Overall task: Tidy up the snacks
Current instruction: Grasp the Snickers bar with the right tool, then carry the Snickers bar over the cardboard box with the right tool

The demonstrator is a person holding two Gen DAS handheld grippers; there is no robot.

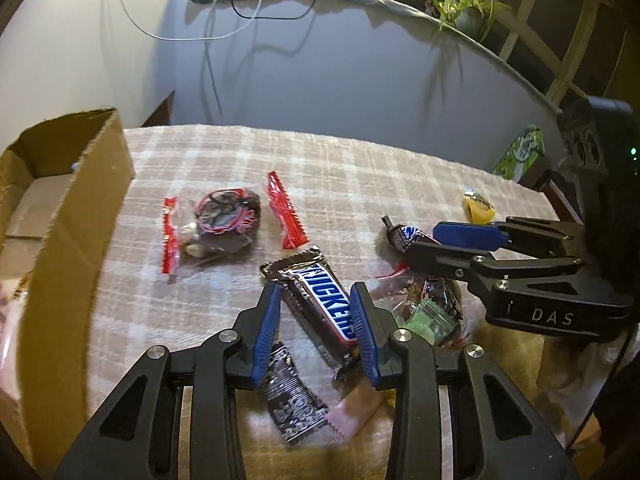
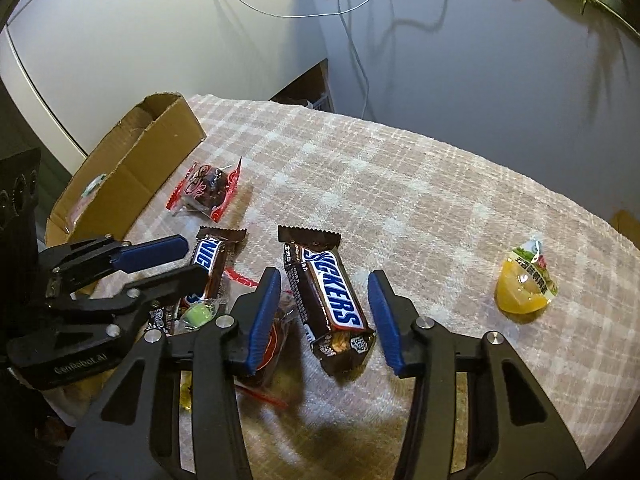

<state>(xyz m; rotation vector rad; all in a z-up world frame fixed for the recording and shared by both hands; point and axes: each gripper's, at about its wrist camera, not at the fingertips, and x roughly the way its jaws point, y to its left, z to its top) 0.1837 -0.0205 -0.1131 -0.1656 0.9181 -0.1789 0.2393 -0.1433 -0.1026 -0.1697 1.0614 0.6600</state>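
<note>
A Snickers bar (image 1: pixel 320 300) lies between the open blue fingers of my left gripper (image 1: pixel 316 300); the same bar shows in the right wrist view (image 2: pixel 208 264) beside my left gripper (image 2: pixel 180 260). My right gripper (image 2: pixel 324 284) is open around a second Snickers bar (image 2: pixel 328 296), not touching it. My right gripper (image 1: pixel 428 240) appears at right in the left view. A red-edged clear packet of dark snacks (image 1: pixel 220 220) (image 2: pixel 208 188) lies near the cardboard box (image 1: pixel 60 216) (image 2: pixel 132 168). A yellow jelly cup (image 2: pixel 524 280) (image 1: pixel 478 206) sits far right.
A plaid cloth (image 2: pixel 400 184) covers the table. A pile of small wrappers with a green candy (image 1: pixel 428 316) (image 2: pixel 196 314) lies between the grippers. A dark wrapper (image 1: pixel 292 396) and a pink one (image 1: pixel 352 412) lie under my left gripper. A wall with hanging cables stands behind.
</note>
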